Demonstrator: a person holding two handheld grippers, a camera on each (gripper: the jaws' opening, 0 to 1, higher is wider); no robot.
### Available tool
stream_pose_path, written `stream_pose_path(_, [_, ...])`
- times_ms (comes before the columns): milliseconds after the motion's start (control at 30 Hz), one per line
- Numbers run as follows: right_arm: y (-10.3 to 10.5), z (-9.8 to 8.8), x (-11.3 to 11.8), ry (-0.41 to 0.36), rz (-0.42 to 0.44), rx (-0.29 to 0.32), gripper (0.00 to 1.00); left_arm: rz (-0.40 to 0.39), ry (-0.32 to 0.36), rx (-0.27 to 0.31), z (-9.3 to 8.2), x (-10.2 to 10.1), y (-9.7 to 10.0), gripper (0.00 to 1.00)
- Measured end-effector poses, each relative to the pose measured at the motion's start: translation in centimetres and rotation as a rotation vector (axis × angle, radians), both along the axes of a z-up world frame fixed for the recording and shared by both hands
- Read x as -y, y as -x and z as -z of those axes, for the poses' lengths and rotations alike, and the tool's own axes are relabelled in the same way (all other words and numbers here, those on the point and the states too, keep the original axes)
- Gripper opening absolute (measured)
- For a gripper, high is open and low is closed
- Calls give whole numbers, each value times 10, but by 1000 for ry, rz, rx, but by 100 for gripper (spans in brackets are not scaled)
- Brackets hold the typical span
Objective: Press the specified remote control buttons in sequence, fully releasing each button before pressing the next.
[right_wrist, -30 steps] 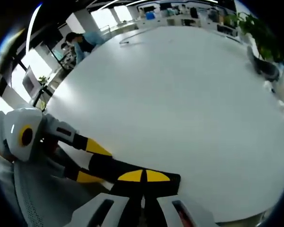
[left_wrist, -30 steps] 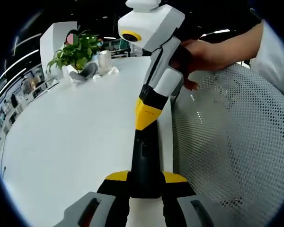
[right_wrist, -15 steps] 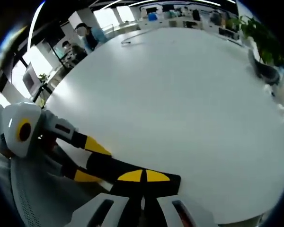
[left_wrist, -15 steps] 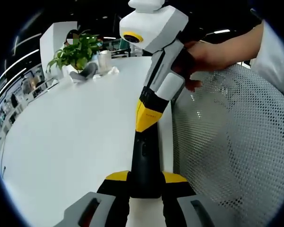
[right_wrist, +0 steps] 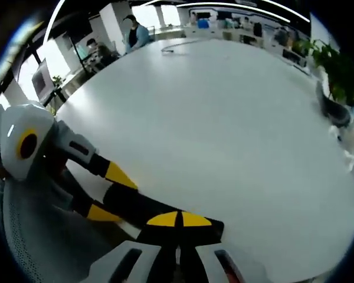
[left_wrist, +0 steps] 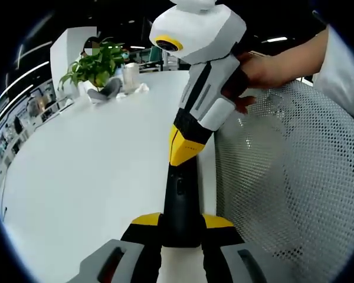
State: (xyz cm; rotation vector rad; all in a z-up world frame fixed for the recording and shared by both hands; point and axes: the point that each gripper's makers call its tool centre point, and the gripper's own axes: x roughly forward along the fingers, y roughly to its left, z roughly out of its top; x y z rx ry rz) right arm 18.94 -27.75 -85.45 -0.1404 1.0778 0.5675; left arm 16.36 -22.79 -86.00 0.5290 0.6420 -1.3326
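White tabletop (left_wrist: 88, 177) runs wide and bare from the near edge out to a potted plant (left_wrist: 94, 65) and a cup (left_wrist: 130, 75) at the far side, leaving broad open room. At that near edge the left gripper (left_wrist: 180, 227) has its yellow-tipped jaws clamped on the lower end of a slim black remote control (left_wrist: 181, 197), which stands between them over the table edge. The right gripper (left_wrist: 182, 144) comes down from above, held by a hand (left_wrist: 256, 68), its jaws drawn together with the yellow tip touching the remote's upper end. A grey mesh chair back (left_wrist: 289, 177) crowds the edge just beside them. In the right gripper view, that gripper's (right_wrist: 178, 219) yellow tips sit closed against the remote (right_wrist: 135, 205), with the left gripper (right_wrist: 115, 191) gripping it from the left.
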Motion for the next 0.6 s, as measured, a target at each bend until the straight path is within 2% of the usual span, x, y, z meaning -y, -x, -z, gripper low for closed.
stream_pose_path(133, [-1, 0, 1, -20, 24, -12, 0, 0, 1, 0, 0, 0, 0, 24])
stream_pose_path(267, [-2, -1, 2, -86, 90, -50, 0, 1, 2, 0, 0, 0, 0, 24])
stream_pose_path(367, [-3, -1, 3, -108, 102, -68, 0, 2, 2, 0, 0, 0, 0, 24])
stream_pose_path(600, [-1, -2, 2, -88, 84, -73, 0, 3, 3, 0, 0, 0, -1, 24])
